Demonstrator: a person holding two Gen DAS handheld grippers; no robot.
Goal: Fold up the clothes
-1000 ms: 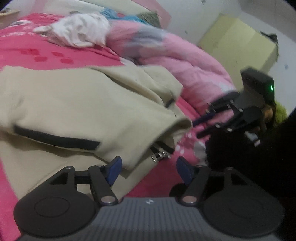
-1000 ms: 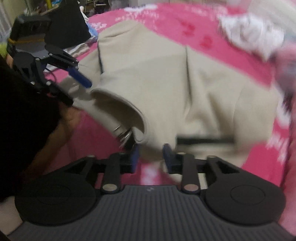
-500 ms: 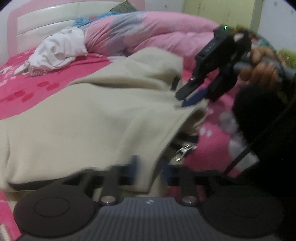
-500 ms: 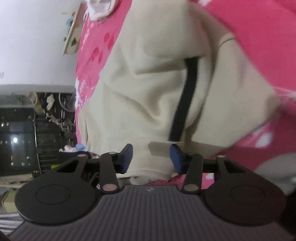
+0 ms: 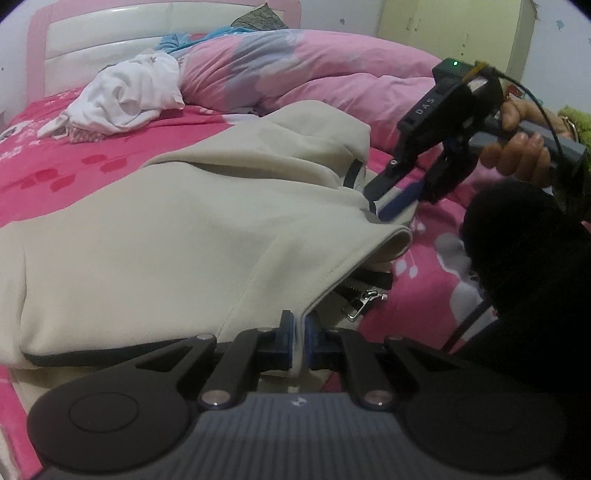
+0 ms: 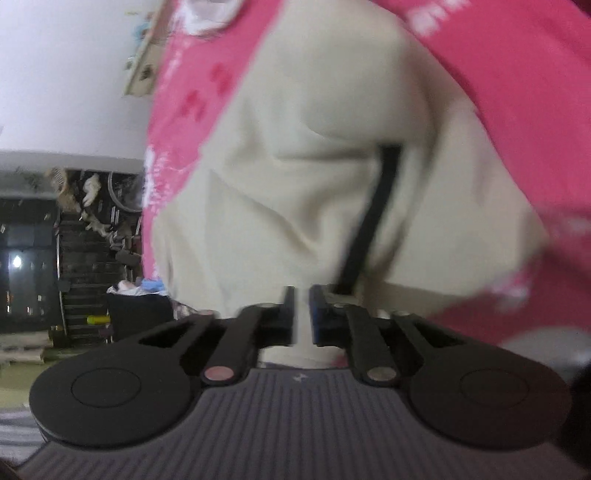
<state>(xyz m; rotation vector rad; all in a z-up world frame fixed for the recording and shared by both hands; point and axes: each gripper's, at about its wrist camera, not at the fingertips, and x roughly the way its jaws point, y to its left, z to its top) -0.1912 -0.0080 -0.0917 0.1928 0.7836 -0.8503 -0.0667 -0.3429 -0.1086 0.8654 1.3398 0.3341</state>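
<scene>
Your left tongs (image 5: 299, 341) pinch the beige jacket's (image 5: 166, 236) hem — only this view shows your right tongs (image 5: 384, 206) gripping its edge, jaws easing apart; the jacket lies lengthwise toward the headboard (image 5: 110, 33).

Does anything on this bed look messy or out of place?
Yes. A white garment lies crumpled in a heap near the headboard, unfolded, and the pink duvet is bunched up beside it. The beige jacket being folded is rumpled, its zipper hanging open at the near edge.
</scene>
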